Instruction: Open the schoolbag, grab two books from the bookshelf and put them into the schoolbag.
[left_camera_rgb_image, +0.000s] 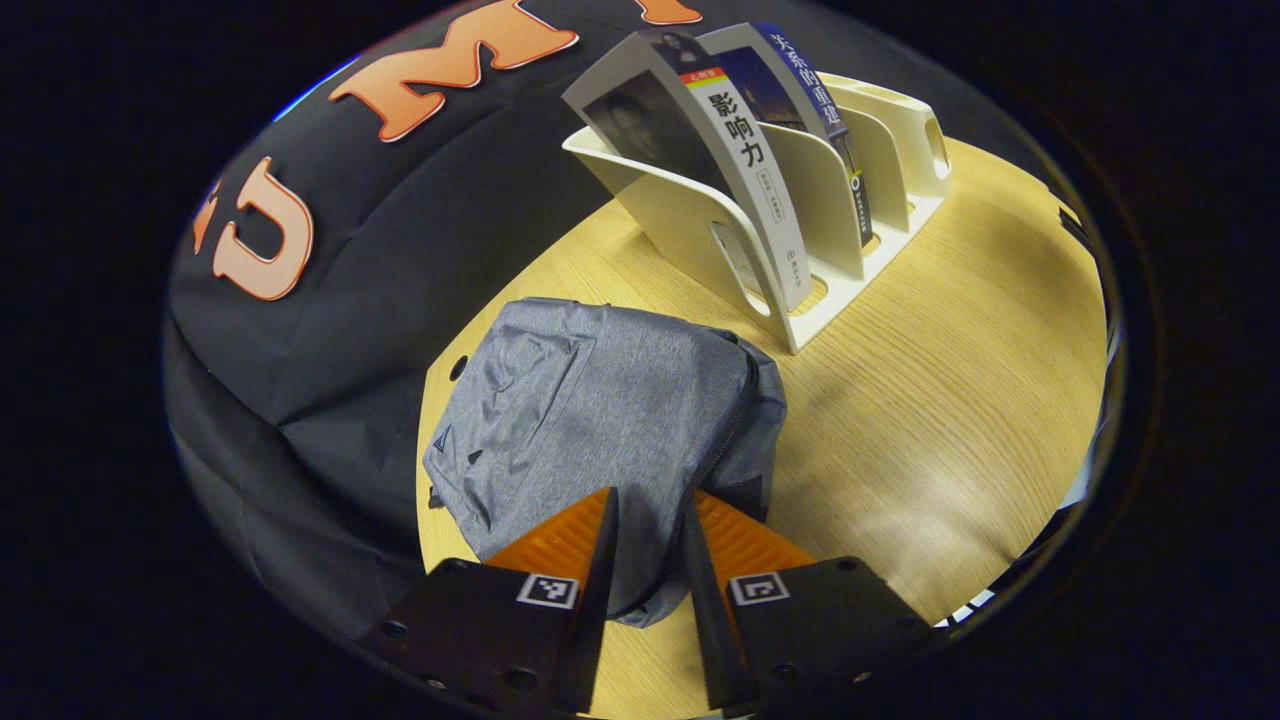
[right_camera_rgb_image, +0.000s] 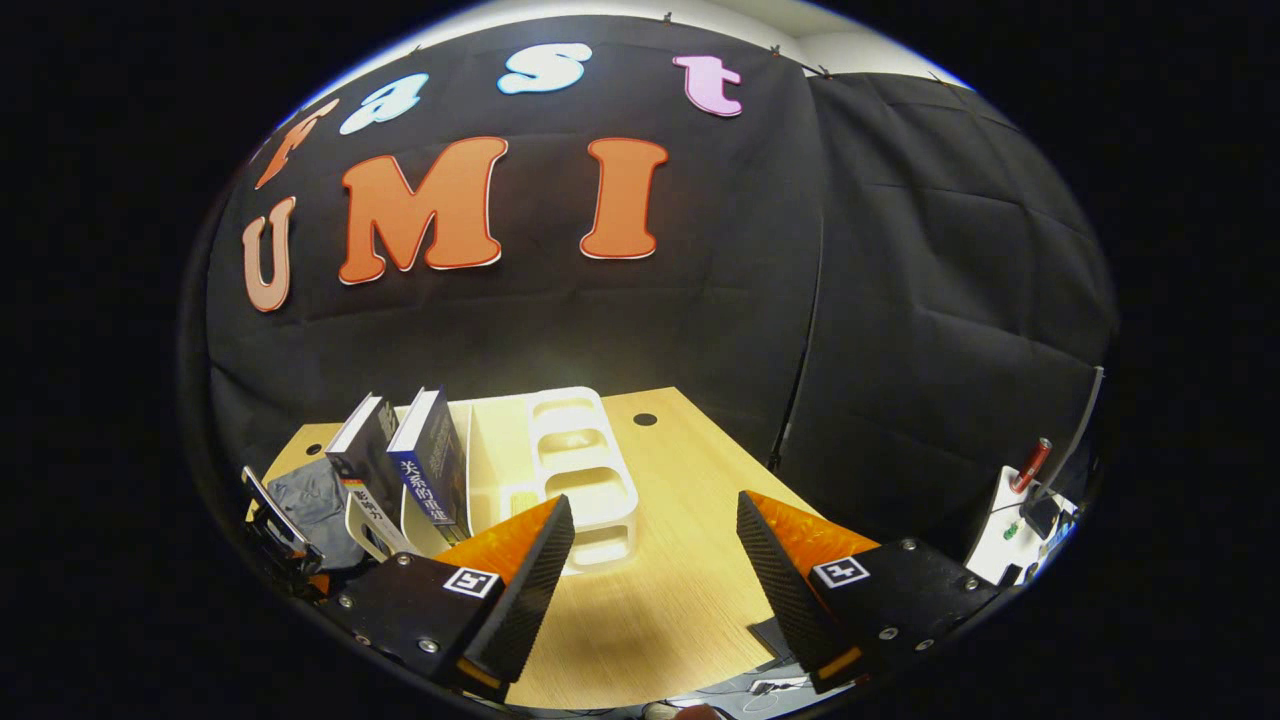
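Left hand-held gripper (left_camera_rgb_image: 650, 520): fingers narrow, a small gap between them, held low over the near edge of the grey schoolbag (left_camera_rgb_image: 600, 420), whether they pinch the fabric cannot be told. Schoolbag lies flat on the table (left_camera_rgb_image: 930, 430), zipper edge toward the white bookshelf (left_camera_rgb_image: 800, 220) just beyond. Two books (left_camera_rgb_image: 740, 150) stand in it, leaning, spines up. Right hand-held gripper (right_camera_rgb_image: 655, 545): wide, empty, above the table, facing the bookshelf (right_camera_rgb_image: 575, 470)
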